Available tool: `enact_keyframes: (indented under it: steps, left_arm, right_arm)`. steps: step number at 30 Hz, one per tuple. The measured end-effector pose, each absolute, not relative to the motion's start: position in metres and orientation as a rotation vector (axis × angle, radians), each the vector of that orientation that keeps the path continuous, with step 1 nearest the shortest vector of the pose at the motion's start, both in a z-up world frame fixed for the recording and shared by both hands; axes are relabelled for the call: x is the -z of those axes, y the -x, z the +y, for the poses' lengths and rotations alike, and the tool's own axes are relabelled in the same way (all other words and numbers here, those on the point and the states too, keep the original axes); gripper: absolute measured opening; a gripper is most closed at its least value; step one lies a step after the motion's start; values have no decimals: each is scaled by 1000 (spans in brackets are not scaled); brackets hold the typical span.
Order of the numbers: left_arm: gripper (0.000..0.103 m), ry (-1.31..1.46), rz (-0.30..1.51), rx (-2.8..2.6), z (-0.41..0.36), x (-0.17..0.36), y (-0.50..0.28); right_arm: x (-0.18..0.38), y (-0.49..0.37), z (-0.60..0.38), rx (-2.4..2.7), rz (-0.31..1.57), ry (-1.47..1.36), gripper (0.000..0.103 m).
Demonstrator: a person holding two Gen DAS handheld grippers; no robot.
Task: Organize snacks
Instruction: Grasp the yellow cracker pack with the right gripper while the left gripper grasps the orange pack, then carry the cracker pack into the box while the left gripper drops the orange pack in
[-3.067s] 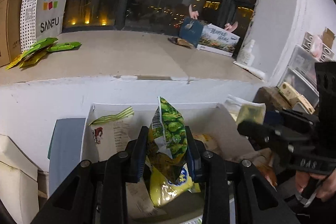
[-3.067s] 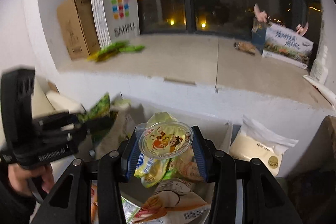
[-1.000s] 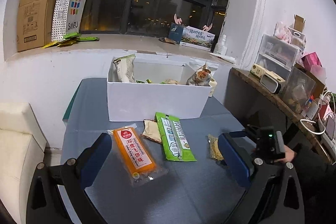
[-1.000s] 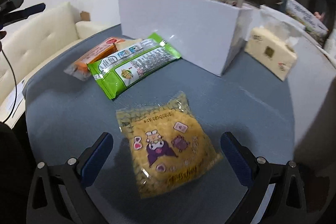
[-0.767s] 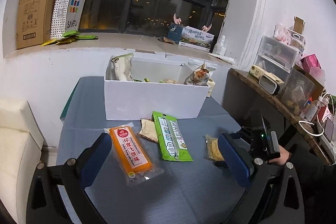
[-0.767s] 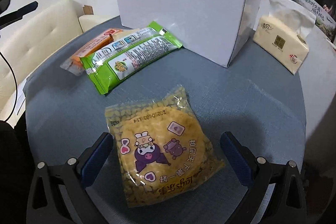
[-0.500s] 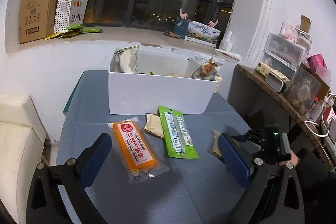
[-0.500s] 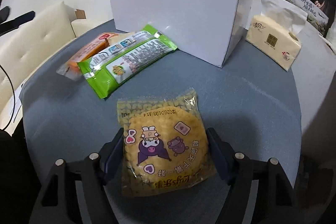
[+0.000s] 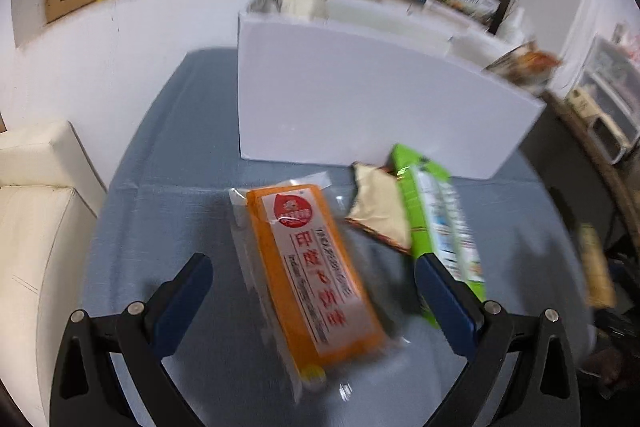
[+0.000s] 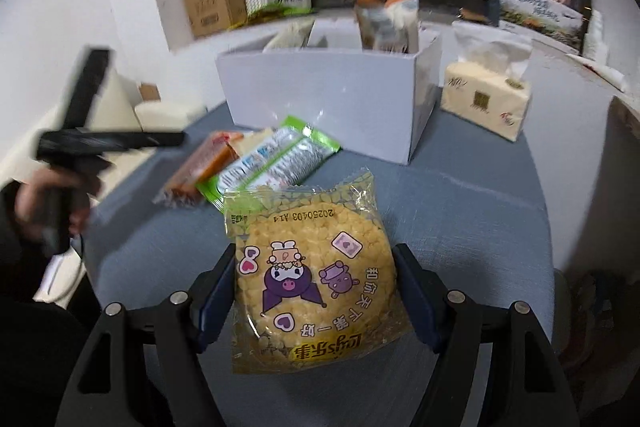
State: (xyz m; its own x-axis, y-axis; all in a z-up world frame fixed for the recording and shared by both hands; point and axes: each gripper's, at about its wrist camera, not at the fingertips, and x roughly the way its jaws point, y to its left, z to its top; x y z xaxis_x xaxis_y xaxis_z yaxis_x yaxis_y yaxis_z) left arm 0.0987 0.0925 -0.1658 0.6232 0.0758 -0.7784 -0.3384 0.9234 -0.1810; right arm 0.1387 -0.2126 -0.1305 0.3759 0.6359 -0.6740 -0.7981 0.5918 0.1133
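We see the right gripper point(image 10: 314, 291) clamped on a yellow round corn-snack packet with purple cartoon figures point(image 10: 310, 277), its 2 blue pads pressing the packet's sides above the grey-blue worktop point(image 10: 472, 211); its jaws closed on the packet within the last second. The left gripper point(image 9: 312, 291) stands wide apart over an orange flat snack packet with a red round label point(image 9: 312, 267), not touching it. Beside that lie a beige small packet point(image 9: 380, 211) and a green long packet point(image 9: 436, 223), in front of the white open cardboard box point(image 9: 360, 107) holding further snacks.
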Motion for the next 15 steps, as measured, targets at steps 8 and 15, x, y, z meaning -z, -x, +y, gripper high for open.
enact_keyframes:
  steps: [8,15]
  left_arm:
    - [103,234,932,-334,80,192,-120]
    - [55,220,882,-300,71,176,-106]
  right_arm:
    - [117,-126,-226,-899,750,160,78]
    - [113,-116,-221,-910,737,179,78]
